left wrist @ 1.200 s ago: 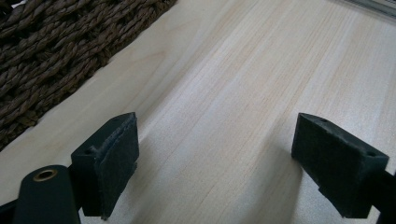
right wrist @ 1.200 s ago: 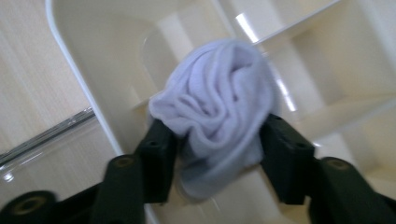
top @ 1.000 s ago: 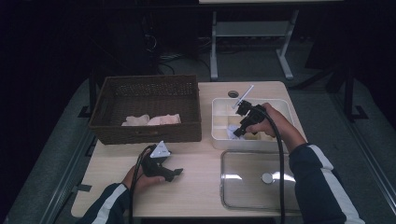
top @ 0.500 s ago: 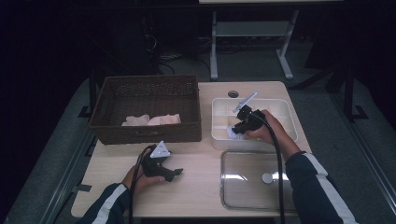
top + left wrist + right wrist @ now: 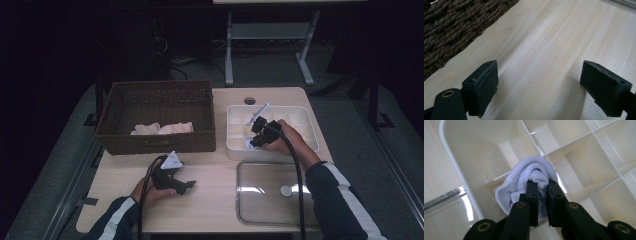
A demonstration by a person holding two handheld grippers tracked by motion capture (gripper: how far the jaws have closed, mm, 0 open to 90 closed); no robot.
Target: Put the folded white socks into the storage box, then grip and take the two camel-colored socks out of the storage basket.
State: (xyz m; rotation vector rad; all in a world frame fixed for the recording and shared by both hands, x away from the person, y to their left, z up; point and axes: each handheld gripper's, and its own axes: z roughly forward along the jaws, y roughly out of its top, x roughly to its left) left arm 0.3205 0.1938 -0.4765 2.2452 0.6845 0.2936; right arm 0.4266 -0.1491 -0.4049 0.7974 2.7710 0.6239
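A pale wooden table (image 5: 220, 165) stands in a dark room. The right gripper (image 5: 540, 187), jaws just closing, pinches a rolled white cloth (image 5: 524, 182) in a white divided plastic tray (image 5: 456, 167). The left gripper (image 5: 546, 85) rests released.

A brown wicker basket (image 5: 156, 120) holding pale cloth items (image 5: 161, 128) is seen just beyond the left gripper. A clear lid (image 5: 272, 192) with a round knob is laid flat just nearside of the right gripper.
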